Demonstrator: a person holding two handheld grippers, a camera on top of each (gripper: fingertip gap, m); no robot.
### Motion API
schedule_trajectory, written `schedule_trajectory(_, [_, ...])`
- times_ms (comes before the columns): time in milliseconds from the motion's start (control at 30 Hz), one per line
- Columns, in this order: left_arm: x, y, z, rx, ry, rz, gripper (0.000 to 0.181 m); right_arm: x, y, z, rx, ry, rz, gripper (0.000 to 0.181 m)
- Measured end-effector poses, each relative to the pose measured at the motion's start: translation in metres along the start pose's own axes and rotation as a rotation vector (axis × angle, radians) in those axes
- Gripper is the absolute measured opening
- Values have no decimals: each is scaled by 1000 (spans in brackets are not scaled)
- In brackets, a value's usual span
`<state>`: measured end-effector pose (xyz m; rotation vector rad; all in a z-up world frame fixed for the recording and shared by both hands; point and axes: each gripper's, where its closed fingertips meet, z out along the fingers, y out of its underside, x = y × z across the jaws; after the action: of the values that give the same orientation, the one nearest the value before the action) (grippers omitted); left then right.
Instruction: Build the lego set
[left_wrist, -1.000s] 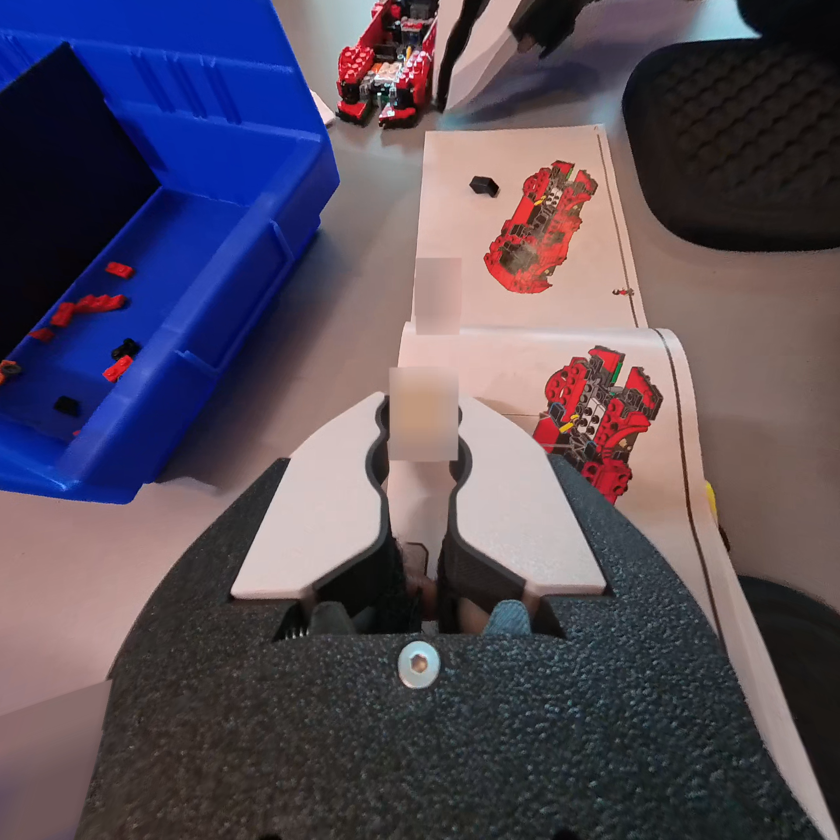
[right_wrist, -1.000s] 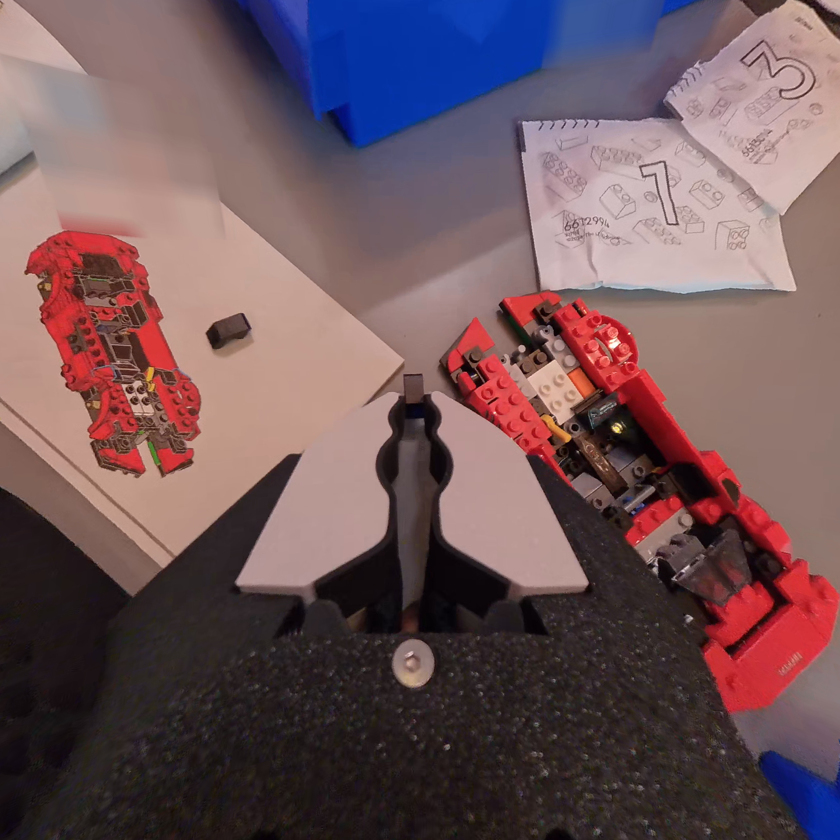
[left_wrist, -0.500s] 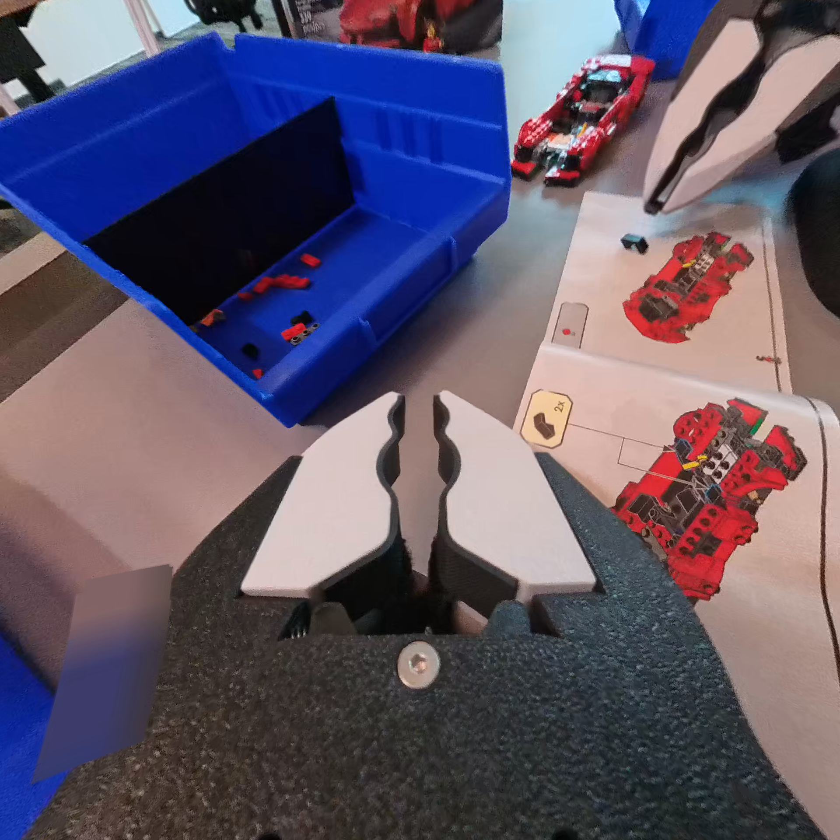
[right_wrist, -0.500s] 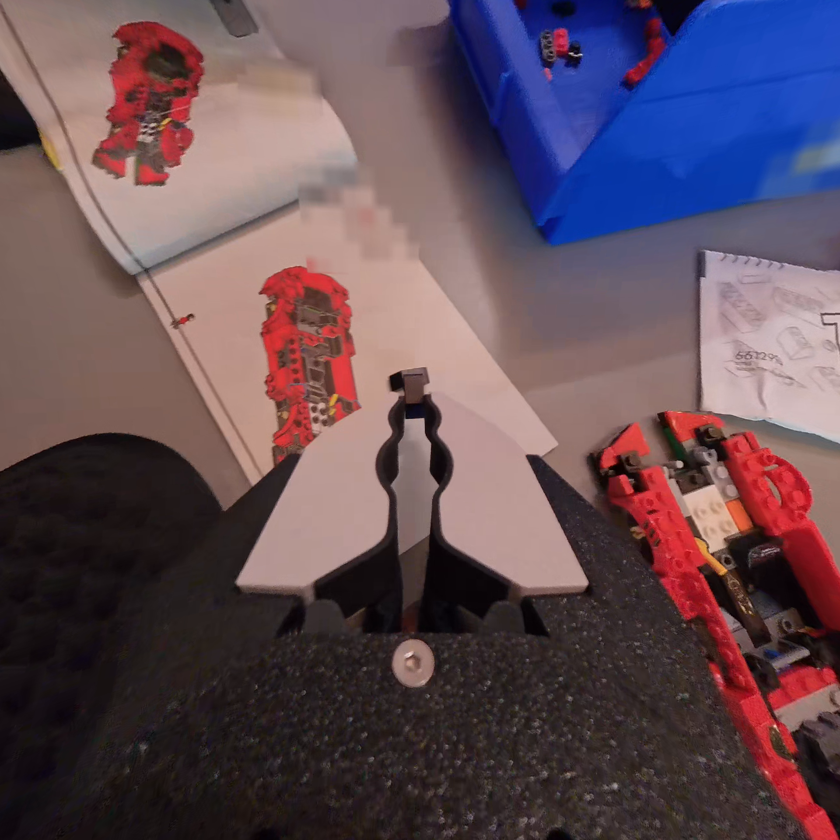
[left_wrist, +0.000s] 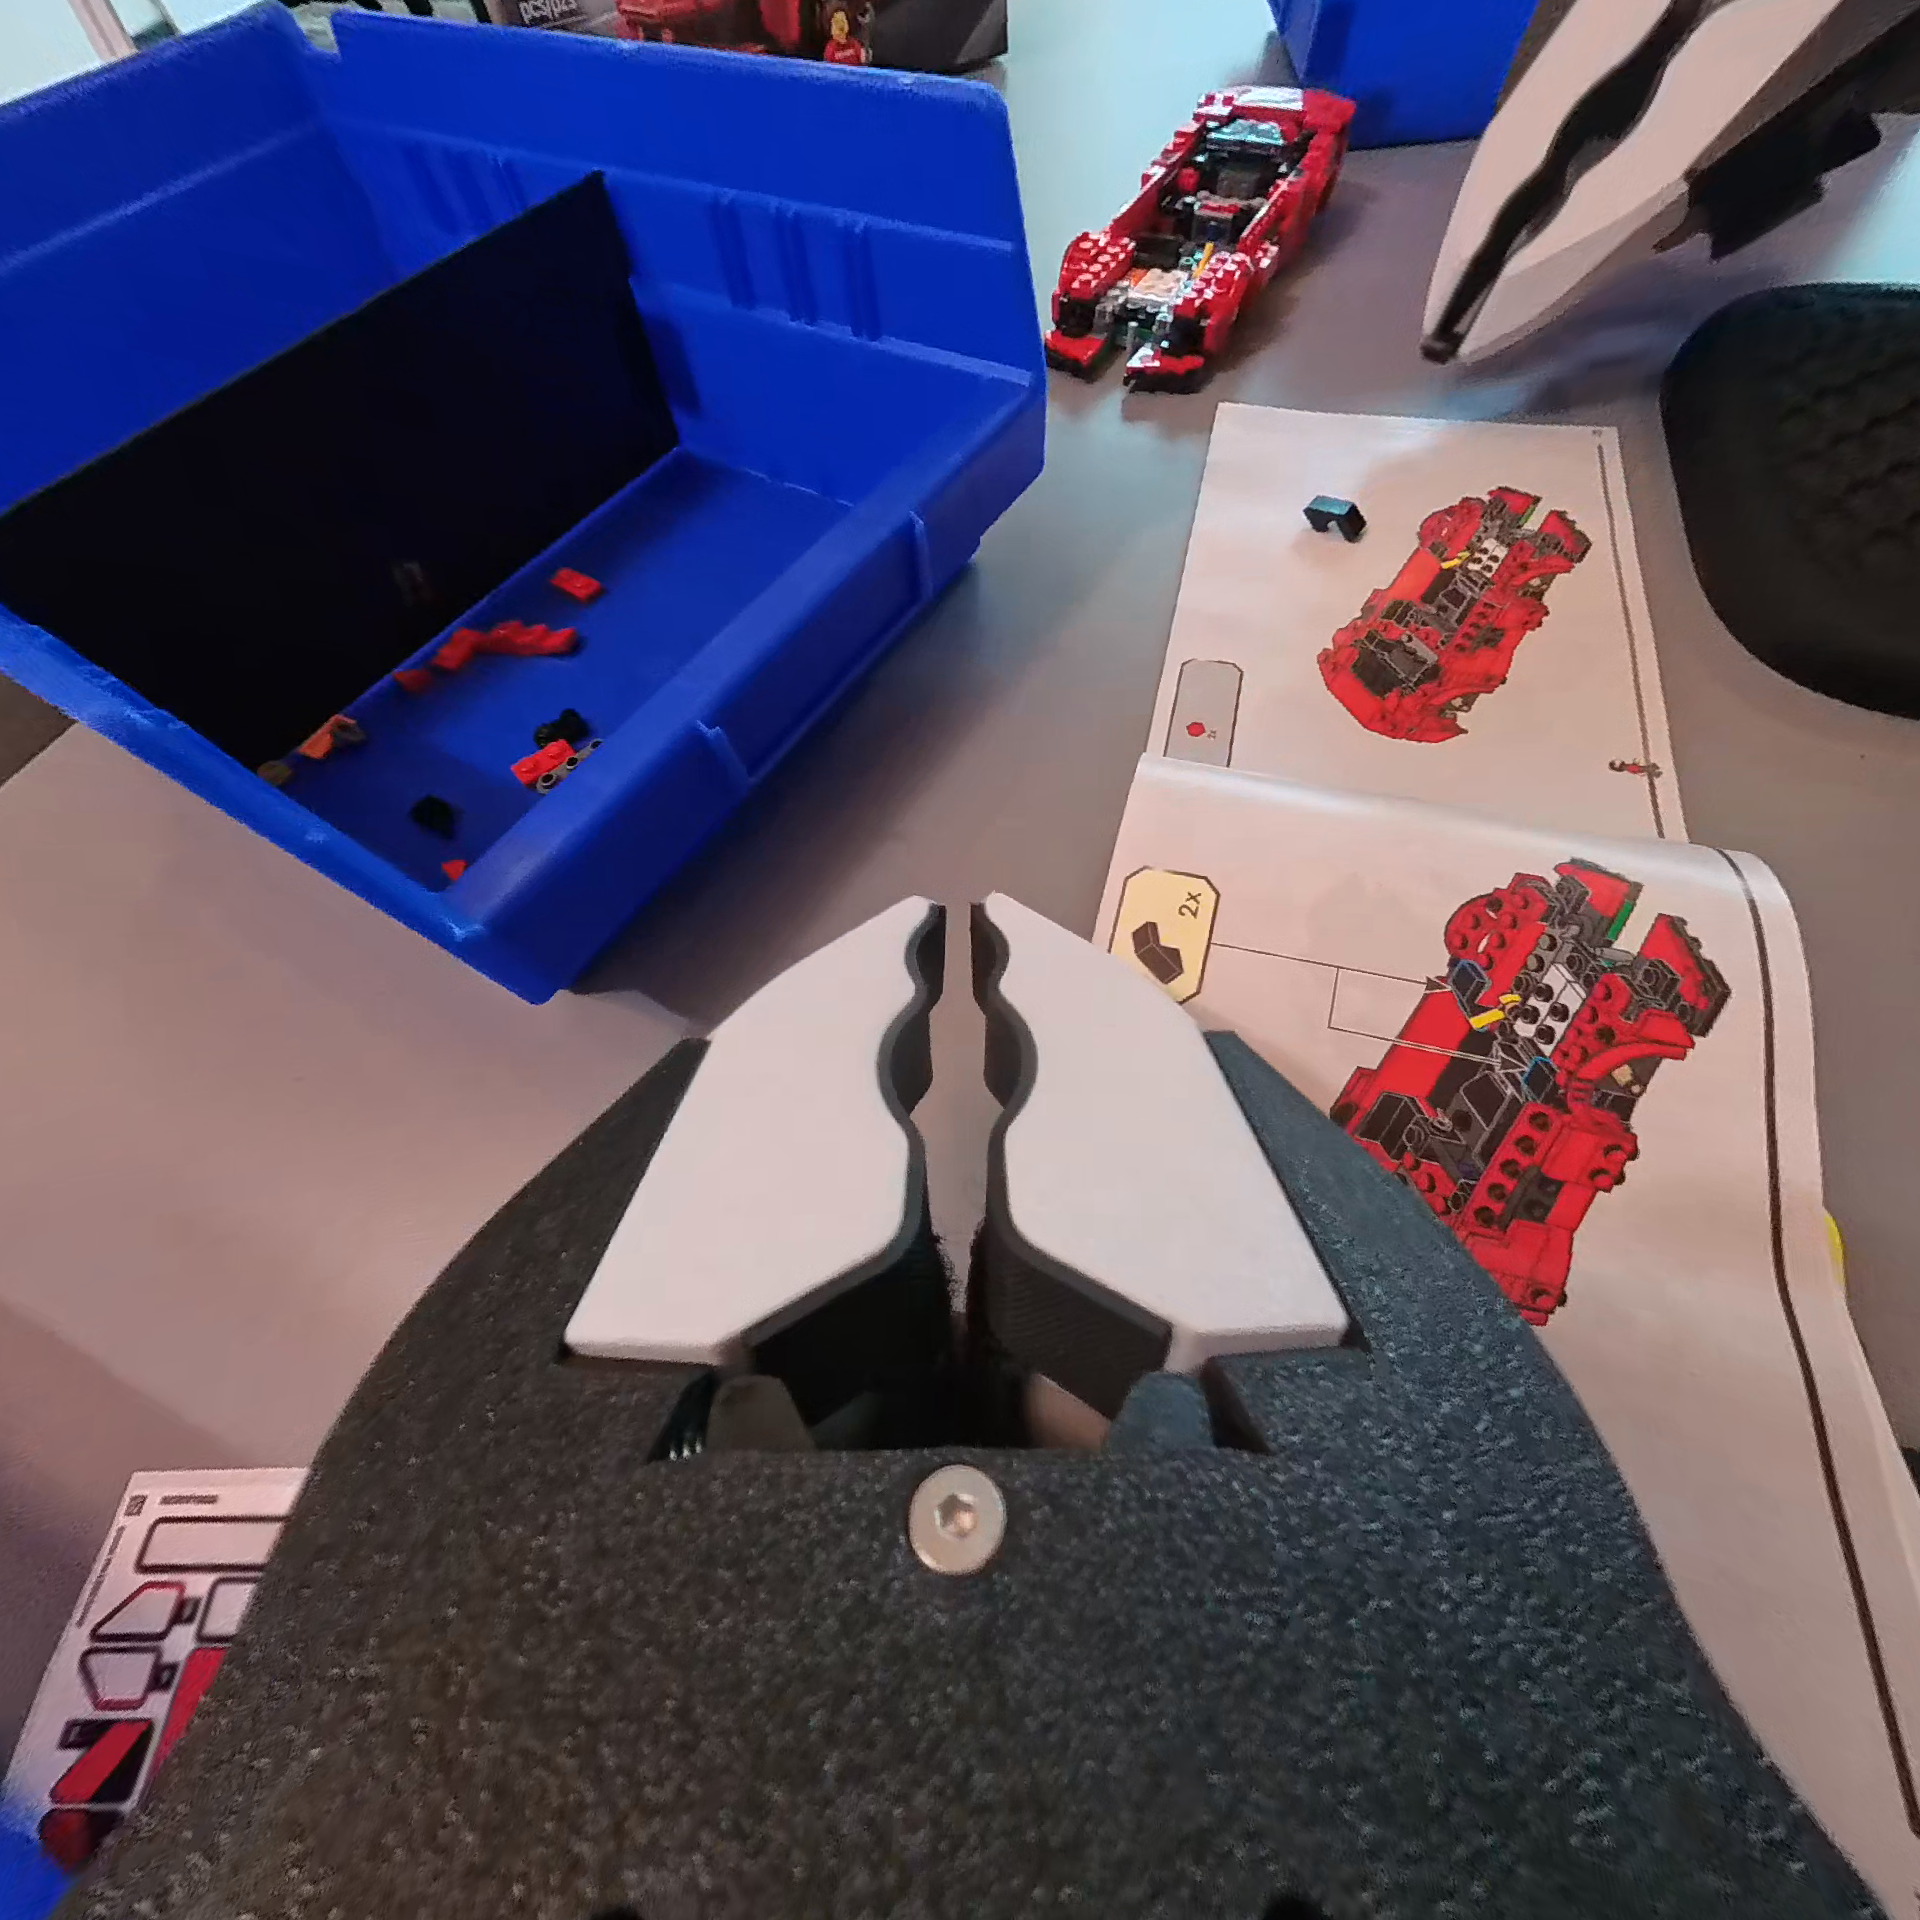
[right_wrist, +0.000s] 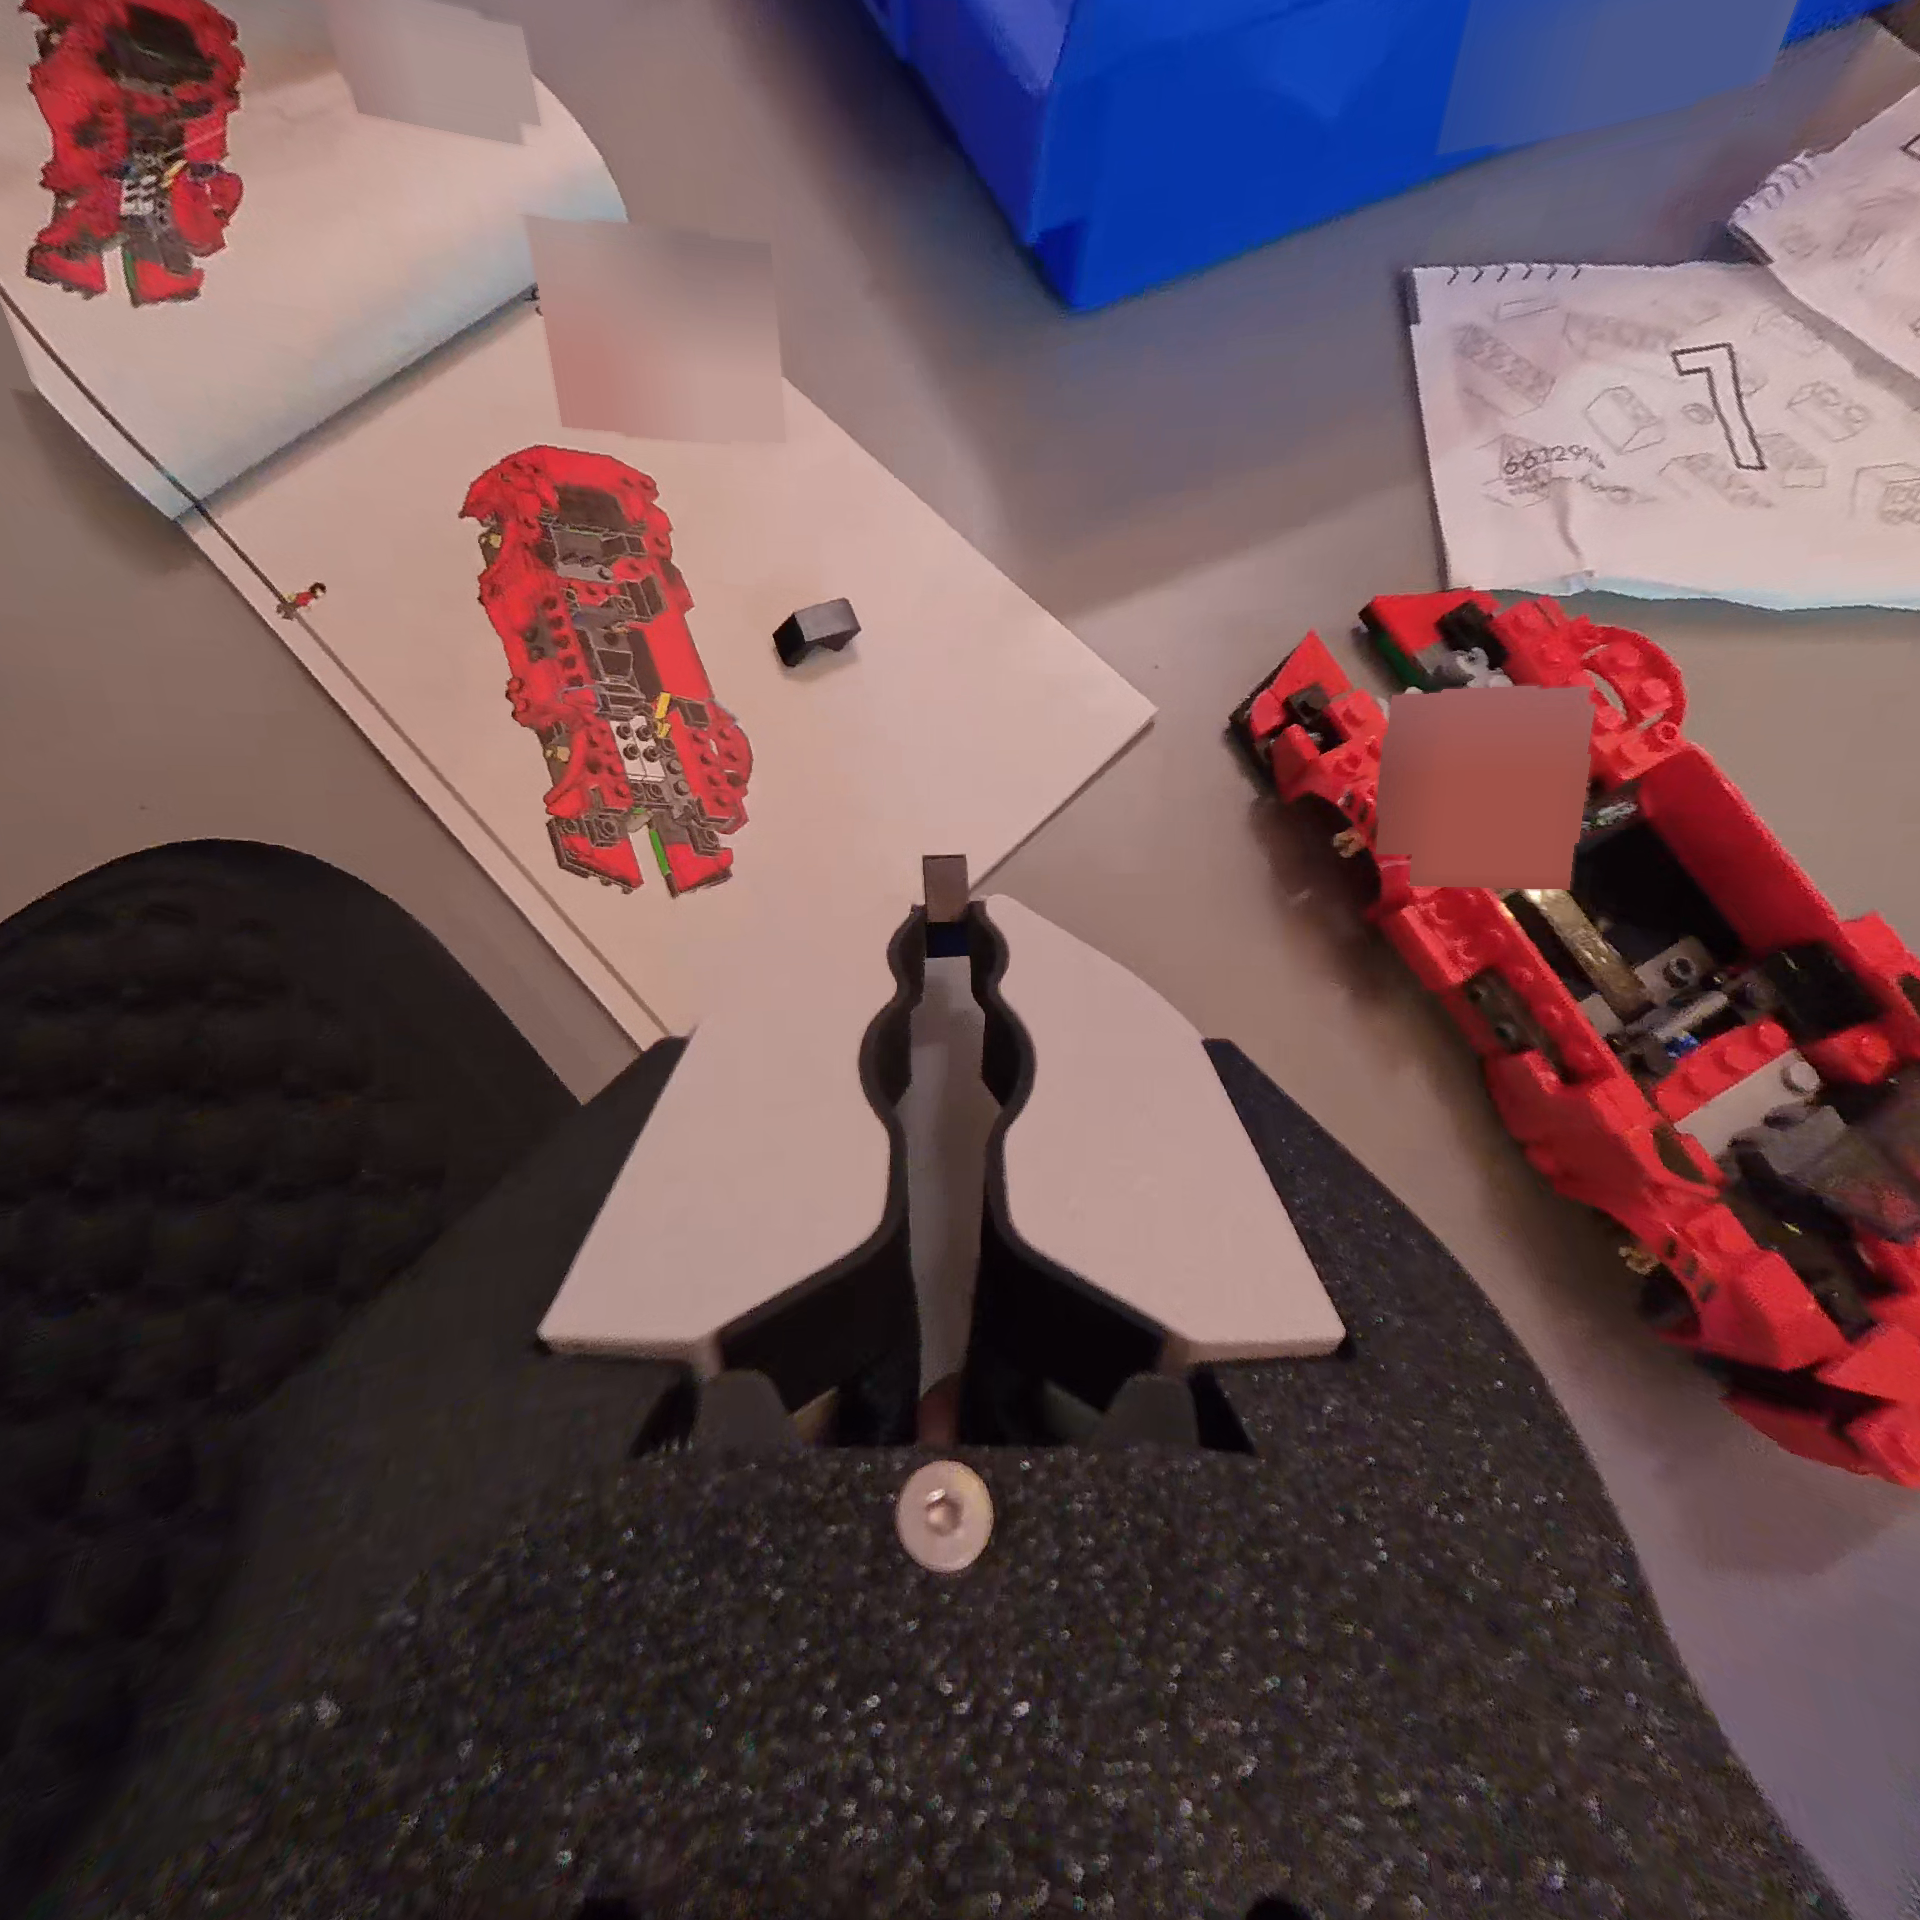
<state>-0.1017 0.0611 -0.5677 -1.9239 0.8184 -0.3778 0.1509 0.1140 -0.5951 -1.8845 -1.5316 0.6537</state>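
The part-built red lego car (right_wrist: 1704, 1049) lies on the grey table to the right of my right gripper (right_wrist: 948, 914); it also shows in the left wrist view (left_wrist: 1195, 223). The right gripper is shut on a small black piece (right_wrist: 943, 885) that sticks out past its tips, above the corner of the open instruction booklet (right_wrist: 935, 748). A second small black piece (right_wrist: 818, 631) lies on that page (left_wrist: 1335, 516). My left gripper (left_wrist: 958, 912) is shut with only a thin slit and holds nothing, near the booklet (left_wrist: 1403, 935). The right gripper (left_wrist: 1455, 338) shows at upper right.
A blue bin (left_wrist: 790, 665) with several loose red and black pieces stands to the left (right_wrist: 1247, 135). A black padded mat (right_wrist: 208, 1091) lies beside the booklet (left_wrist: 1808, 488). Printed paper bags (right_wrist: 1662, 436) lie behind the car. A sticker sheet (left_wrist: 135, 1621) is at lower left. One gripper's finger ends stand about 25 cm off the other's.
My left gripper swung off the booklet toward the blue bin and its jaws narrowed. My right gripper, still holding the black piece, swept over the booklet page and came back toward the car.
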Motion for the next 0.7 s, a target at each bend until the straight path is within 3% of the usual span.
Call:
schedule_trajectory(200, [17,-8,-4,46,84,74,3,-8,-12,10,31,-71,9,8])
schedule_trajectory(700, [24,-2,0,16,113,108,4,-5,4,12,-18,-59,22,8])
